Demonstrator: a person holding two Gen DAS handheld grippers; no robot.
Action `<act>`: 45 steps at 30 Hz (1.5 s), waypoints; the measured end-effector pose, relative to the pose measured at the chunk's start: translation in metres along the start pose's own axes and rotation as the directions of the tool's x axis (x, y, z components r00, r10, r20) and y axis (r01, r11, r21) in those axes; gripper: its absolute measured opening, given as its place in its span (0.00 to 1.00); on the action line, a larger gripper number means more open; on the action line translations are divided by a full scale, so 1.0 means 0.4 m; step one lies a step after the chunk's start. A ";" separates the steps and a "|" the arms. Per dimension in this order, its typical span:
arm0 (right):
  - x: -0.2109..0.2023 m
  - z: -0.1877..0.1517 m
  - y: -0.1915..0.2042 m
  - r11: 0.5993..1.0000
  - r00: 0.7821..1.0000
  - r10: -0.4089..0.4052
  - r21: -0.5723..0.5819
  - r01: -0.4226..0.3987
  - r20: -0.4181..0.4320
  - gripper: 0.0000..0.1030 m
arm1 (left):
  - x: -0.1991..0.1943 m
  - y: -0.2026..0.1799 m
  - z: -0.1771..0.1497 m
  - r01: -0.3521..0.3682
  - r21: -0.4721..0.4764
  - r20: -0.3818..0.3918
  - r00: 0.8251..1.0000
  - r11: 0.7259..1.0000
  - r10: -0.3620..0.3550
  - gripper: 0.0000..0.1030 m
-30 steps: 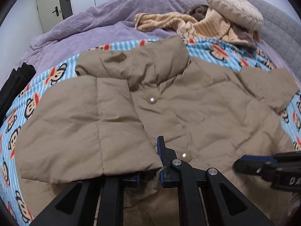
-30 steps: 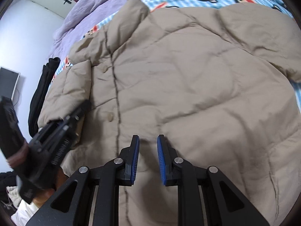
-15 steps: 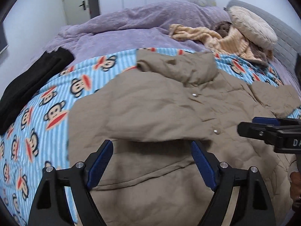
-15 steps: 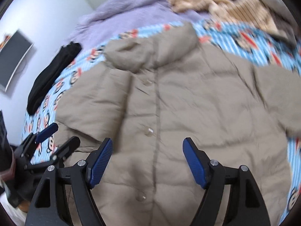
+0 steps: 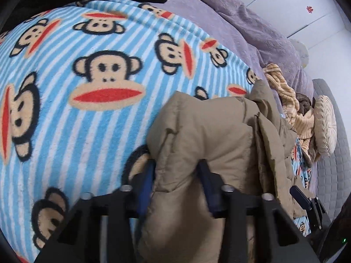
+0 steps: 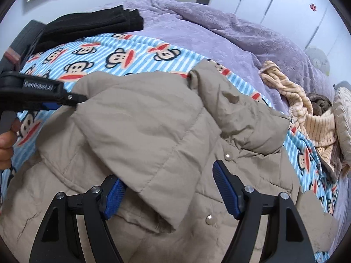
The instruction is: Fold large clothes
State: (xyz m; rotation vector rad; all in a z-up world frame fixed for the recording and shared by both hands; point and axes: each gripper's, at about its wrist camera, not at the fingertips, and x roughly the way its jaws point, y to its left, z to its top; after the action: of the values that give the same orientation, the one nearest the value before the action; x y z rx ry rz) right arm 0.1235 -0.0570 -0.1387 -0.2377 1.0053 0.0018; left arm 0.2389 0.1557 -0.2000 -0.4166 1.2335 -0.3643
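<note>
We find the tan quilted puffer jacket [image 6: 166, 149] lying front-up on the bed, over the blue-striped fleece blanket printed with monkey faces [image 5: 92, 83]. It fills the lower centre of the right wrist view. One sleeve lies folded across the chest, its cuff end low centre in that view. The sleeve on the far right of the frame looks still spread out. We judge the fold as early: one sleeve in, other sleeve and the body folds left to do.

Left tongs [image 5: 177, 186]: clamped on a thick bunch of jacket fabric, lower centre of the left wrist view, the cloth bulging out between the blue pads. In the right wrist view these tongs enter from the left edge, level and side-on, meeting the jacket's edge at the shoulder of the folded sleeve. A hand [image 6: 6, 149] shows at the left edge, below them.

Right tongs [image 6: 169, 188]: jaws wide apart, straddling the folded sleeve's cuff end and pointing up the frame toward the collar. We cannot tell whether the pads touch the cloth; nothing is gripped.

A black folded garment [image 6: 92, 26] lies upper left, apart from the jacket.
</note>
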 end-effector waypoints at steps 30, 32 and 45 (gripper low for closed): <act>-0.005 -0.271 -0.445 0.673 0.974 0.225 0.724 -0.151 -0.006 0.21 | -0.005 -0.192 -0.136 -0.390 0.342 0.156 0.921 0.855 0.357 0.27; 0.037 -0.298 -0.438 0.668 0.965 0.253 0.734 -0.121 -0.071 0.21 | 0.015 -0.193 -0.151 -0.418 0.353 0.163 0.909 0.837 0.384 0.27; -0.069 -0.491 -0.566 0.439 0.935 0.348 0.871 -0.219 0.059 0.58 | -0.032 -0.338 -0.244 -0.395 0.443 0.105 0.915 0.805 0.390 0.28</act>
State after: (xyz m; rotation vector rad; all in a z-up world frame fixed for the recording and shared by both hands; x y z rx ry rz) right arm -0.0304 -0.3135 -0.1716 0.9166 1.0489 -0.2225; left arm 0.1359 0.0338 -0.1495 0.2477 1.1464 -0.2802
